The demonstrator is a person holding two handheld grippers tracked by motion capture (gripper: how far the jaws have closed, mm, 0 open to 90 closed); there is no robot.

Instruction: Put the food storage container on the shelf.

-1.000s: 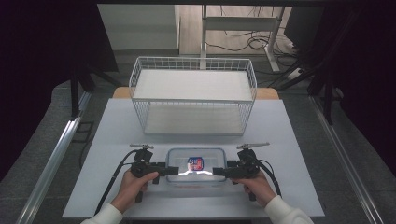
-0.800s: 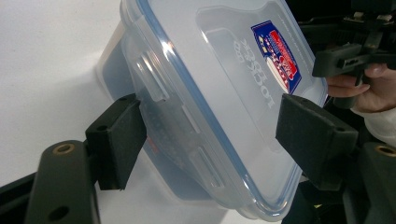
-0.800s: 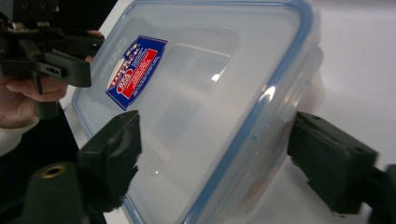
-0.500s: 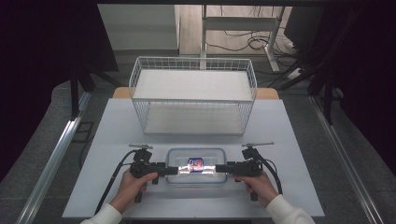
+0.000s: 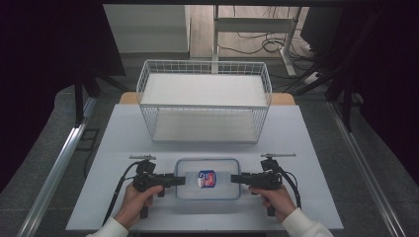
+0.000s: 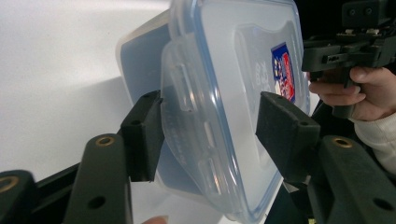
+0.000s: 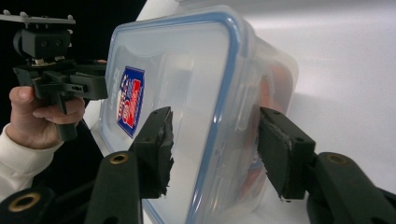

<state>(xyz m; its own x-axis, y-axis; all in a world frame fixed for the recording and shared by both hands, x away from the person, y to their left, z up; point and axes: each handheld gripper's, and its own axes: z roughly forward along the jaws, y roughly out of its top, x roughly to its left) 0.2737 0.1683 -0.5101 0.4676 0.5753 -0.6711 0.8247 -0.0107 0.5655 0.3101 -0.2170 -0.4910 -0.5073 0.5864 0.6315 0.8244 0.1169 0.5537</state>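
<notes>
The left claw point(image 5: 181, 179) sits near the front edge of the counter point(image 5: 123, 133), at the left end of the plastic box point(image 5: 208, 191). In the left gripper view, its jaws straddle the lid's latch flap point(image 6: 196, 135): one pad touches the flap's outer face, while the other stands apart from the lid. The jaws have just been closing, with the flap between them, but they do not yet clamp it, so the left claw is released.

The plastic box lies flat at the middle of the counter's front edge. Its clear lid has a blue rim and a red and blue label point(image 5: 206, 178).

The right claw point(image 5: 234, 178) sits at the box's right end. Its jaws have just been closing around that end point(image 7: 233, 116), with gaps visible at both pads; it is released.

A wire basket point(image 5: 204, 101) stands at the counter's rear edge.
</notes>
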